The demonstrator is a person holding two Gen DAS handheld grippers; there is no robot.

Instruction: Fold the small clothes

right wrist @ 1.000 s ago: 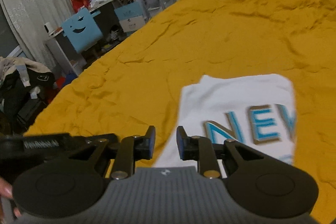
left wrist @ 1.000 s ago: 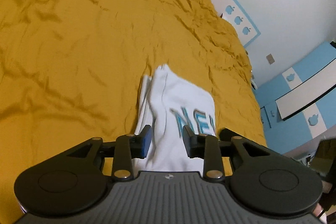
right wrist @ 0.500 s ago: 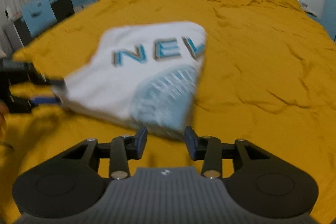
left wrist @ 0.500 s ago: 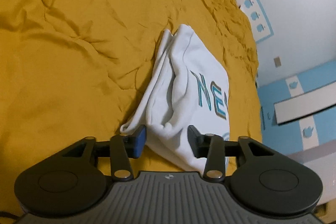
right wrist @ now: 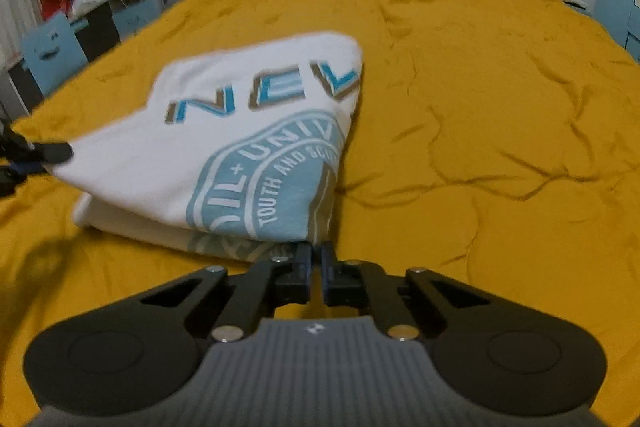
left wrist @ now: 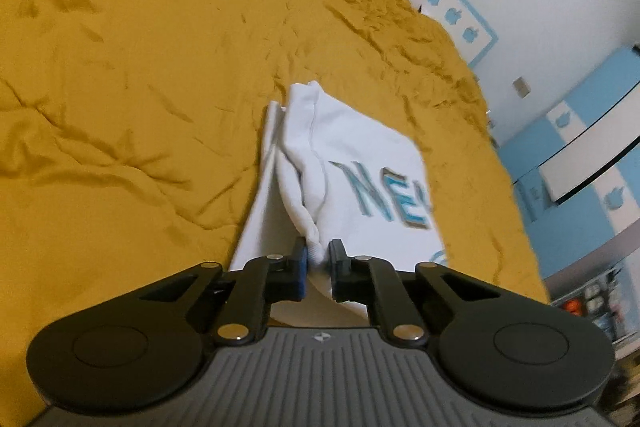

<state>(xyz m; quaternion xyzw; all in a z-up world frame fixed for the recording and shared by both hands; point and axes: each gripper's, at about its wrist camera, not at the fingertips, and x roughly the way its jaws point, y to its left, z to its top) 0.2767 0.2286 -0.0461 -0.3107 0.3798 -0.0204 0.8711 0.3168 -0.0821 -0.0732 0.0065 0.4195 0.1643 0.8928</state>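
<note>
My left gripper (left wrist: pixel 318 259) is clamped on a bunched white corner of the T-shirt (left wrist: pixel 352 179), cloth squeezed right between my fingers. My right gripper (right wrist: pixel 316 259) pinches the printed corner of the same T-shirt (right wrist: pixel 224 155), fingers nearly together. The shirt lies folded on the mustard bedspread (right wrist: pixel 480 147), spanning between both grips.

White shirt (right wrist: pixel 224 155) with blue lettering and pale-blue circular seal at 5 o'clock, on mustard-yellow bedspread (right wrist: pixel 480 131).
</note>
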